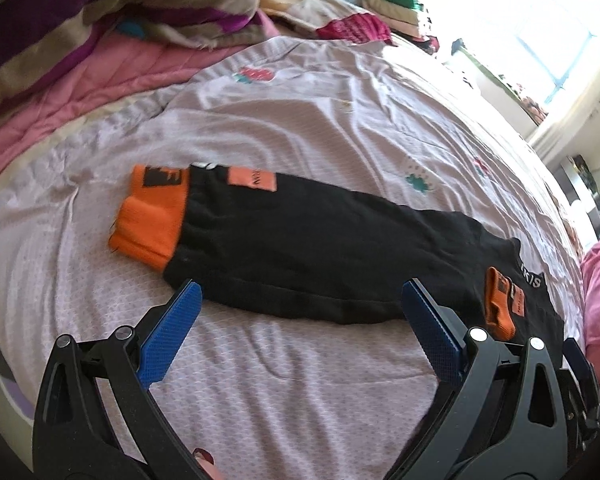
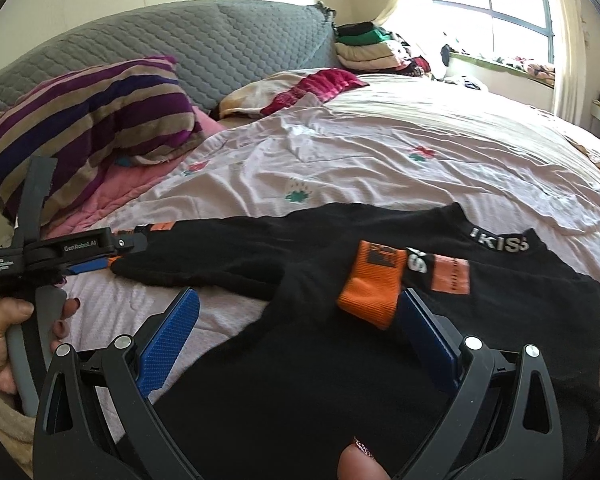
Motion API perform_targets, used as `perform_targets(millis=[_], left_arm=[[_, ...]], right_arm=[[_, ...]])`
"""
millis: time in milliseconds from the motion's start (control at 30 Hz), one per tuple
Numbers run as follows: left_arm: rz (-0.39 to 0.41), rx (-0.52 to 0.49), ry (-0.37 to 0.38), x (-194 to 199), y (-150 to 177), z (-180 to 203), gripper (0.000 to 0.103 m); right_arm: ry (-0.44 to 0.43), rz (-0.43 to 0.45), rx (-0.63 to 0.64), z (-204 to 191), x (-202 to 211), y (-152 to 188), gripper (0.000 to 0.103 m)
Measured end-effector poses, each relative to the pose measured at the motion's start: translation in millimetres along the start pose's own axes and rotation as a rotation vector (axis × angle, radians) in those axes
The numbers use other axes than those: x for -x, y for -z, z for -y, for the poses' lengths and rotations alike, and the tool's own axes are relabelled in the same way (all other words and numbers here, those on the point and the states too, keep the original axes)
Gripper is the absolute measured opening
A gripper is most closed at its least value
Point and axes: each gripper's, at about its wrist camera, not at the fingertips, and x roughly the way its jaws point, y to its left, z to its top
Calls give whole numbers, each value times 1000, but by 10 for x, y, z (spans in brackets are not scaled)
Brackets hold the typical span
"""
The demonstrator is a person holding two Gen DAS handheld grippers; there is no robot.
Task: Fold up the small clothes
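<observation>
item: black top [image 2: 340, 360] with orange cuffs [image 1: 148, 222], laid flat on bed [image 1: 300, 128]. judged light, limp; best pinched at cuff or hem. left tongs [image 1: 300, 308] and right tongs [image 2: 298, 316] released, spread, nothing held.

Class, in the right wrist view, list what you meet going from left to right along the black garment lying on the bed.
Left hand-held gripper → black sleeve → orange cuff → orange patch → white "KISS" lettering on the collar.
</observation>
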Motion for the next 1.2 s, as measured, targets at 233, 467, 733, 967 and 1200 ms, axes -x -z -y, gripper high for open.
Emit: perform_targets(millis=[233, 467, 733, 967, 1200], left_arm=[[-27, 88, -10, -72, -18, -281, 93], [-30, 223, -9, -178, -59, -559, 93], [56, 366, 9, -262, -73, -705, 93], [143, 434, -53, -313, -142, -780, 64], [177, 420, -20, -314, -183, -663, 13]], right_arm=[[-2, -14, 18, -115, -127, -51, 98], [-16, -46, 48, -244, -305, -60, 98], [-24, -60, 37, -285, -379, -67, 98], [21, -52, 25, -155, -360, -35, 98], [62, -27, -20, 14, -269, 86, 98]])
